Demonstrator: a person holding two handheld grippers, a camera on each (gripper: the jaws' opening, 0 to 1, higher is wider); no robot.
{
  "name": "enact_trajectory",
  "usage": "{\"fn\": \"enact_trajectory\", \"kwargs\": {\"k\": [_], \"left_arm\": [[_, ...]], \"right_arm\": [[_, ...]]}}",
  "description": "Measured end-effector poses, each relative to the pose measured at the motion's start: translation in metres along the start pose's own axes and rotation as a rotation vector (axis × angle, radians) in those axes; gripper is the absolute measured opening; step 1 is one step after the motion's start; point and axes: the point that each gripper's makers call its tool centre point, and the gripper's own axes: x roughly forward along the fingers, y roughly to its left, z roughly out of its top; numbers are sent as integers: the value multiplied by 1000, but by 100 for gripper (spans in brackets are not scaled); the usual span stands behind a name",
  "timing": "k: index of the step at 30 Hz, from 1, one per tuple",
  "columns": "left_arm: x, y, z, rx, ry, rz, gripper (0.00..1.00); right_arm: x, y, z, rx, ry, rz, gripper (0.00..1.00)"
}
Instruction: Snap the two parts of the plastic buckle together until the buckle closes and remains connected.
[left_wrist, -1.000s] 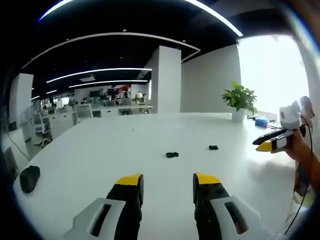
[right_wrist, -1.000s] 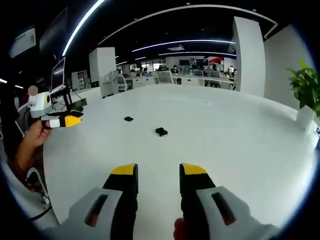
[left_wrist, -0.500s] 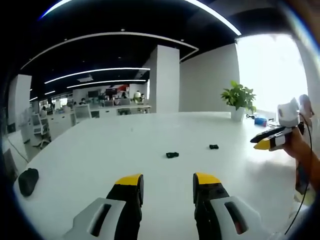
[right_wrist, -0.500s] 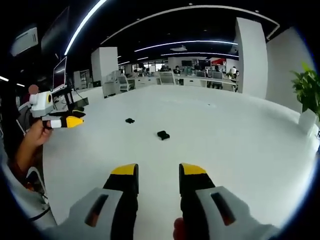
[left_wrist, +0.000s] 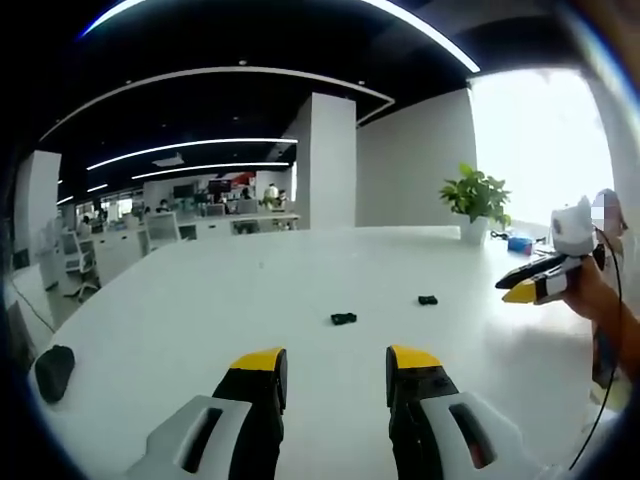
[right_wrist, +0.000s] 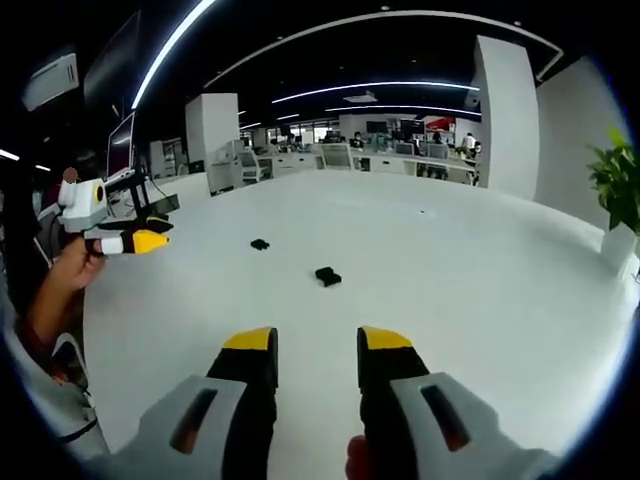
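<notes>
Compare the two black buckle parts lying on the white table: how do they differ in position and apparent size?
In the right gripper view, the nearer buckle part lies almost straight ahead of the right gripper, while the farther buckle part lies up and to the left, nearer the left gripper. The nearer buckle part looks bigger, possibly only from closeness. Both are small, black, apart from each other, ungripped, resting on the white table.
</notes>
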Motion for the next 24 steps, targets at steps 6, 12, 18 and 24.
{"fn": "enact_trajectory", "kwargs": {"k": [6, 12, 18, 24], "left_arm": [[0, 2, 4, 6, -6, 1, 40], [1, 0, 5, -6, -9, -16, 40], [4, 1, 4, -2, -1, -22, 40], [10, 1, 3, -4, 4, -33, 40]], "right_arm": [[2, -2, 1, -7, 2, 3, 31], [4, -3, 1, -8, 7, 10, 30], [7, -5, 3, -1, 3, 20, 30], [11, -5, 6, -6, 4, 31, 29]]}}
